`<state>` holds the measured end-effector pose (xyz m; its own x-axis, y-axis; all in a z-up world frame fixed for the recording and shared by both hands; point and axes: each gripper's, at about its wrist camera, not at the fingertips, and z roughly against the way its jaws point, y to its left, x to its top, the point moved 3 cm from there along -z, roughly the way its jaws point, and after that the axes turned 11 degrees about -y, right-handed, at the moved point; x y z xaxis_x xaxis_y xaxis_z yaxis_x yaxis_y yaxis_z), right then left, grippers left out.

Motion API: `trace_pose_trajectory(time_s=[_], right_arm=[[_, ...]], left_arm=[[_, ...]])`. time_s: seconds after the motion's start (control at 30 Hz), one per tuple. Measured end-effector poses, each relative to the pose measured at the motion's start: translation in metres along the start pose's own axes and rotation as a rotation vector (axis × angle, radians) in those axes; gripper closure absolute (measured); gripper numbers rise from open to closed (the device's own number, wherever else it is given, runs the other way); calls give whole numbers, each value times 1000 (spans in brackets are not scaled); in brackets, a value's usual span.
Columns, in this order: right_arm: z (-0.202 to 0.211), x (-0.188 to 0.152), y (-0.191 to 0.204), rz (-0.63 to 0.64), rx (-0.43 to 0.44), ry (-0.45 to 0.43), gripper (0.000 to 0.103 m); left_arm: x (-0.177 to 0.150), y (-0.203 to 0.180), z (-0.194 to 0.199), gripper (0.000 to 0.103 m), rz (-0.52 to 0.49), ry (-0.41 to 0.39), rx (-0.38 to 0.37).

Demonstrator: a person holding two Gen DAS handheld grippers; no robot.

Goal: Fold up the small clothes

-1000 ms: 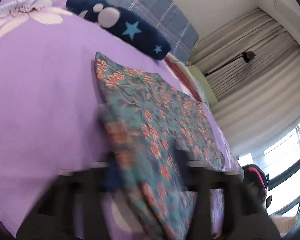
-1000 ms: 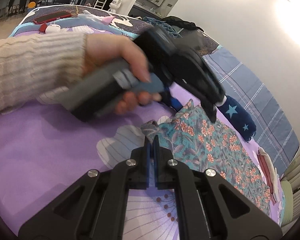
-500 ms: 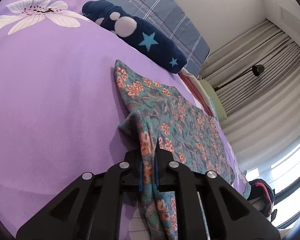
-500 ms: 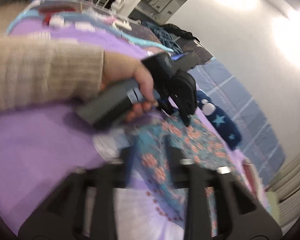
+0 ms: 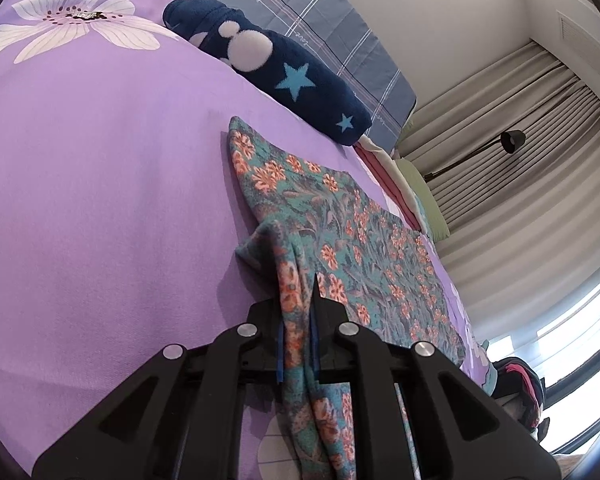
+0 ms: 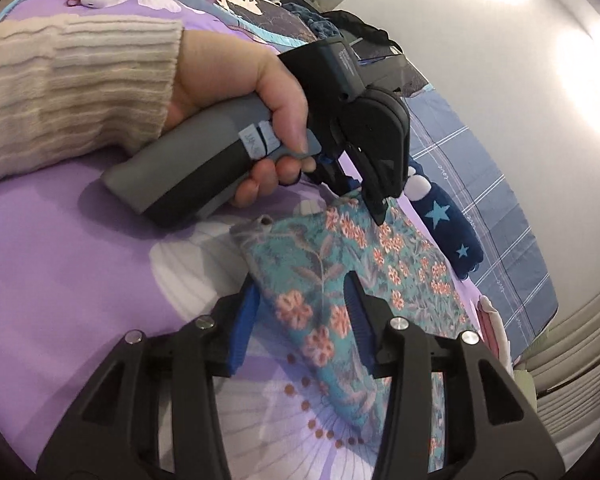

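At the centre of both views, the one floral garment (image 5: 340, 236) lies on the purple bed (image 5: 100, 200). My left tool (image 5: 298, 320) pinches its bunched edge; my right tool (image 6: 300, 316), shut a second ago, now straddles a corner with its jaws apart, ready to grip. Two tools, one navy star-print roll (image 5: 284, 76) behind.
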<state>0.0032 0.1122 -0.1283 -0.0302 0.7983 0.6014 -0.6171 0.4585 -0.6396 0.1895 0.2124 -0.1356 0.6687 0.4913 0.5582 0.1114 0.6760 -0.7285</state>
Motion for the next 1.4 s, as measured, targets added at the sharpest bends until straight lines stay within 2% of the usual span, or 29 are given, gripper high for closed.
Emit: trace_pose_trajectory(time_s=[0.13,0.23,0.37,0.4,0.57,0.73,0.97,1.13,1.4], right_arm=[[-13,7,1,-15,-7,4,60],[-21,9,1,-17,-30,7,65],[-32,10,4,18,-70,24,91],[-32,10,5,22,-76,16,93],[-19,11,-8,-36,-88,-23,95],[-17,7,-3,-15,-87,-19,94],[-18,9,0,-31,-63,-11,94],[-6,9,-26,-142,-59,-41,94],[32,-2,-78,-328,-107,-112,94]], left_arm=[[0,0,0,93,3,1,-3],[0,1,-1,93,8,2,-8],[0,1,-1,93,9,2,-8],[-1,1,-1,93,9,2,-8],[-1,1,-1,92,16,3,-16],[-1,0,0,91,21,6,-33],[2,-5,-13,92,-17,56,-11],[5,-24,-9,95,-126,32,35],[24,-82,0,95,-191,-20,0]])
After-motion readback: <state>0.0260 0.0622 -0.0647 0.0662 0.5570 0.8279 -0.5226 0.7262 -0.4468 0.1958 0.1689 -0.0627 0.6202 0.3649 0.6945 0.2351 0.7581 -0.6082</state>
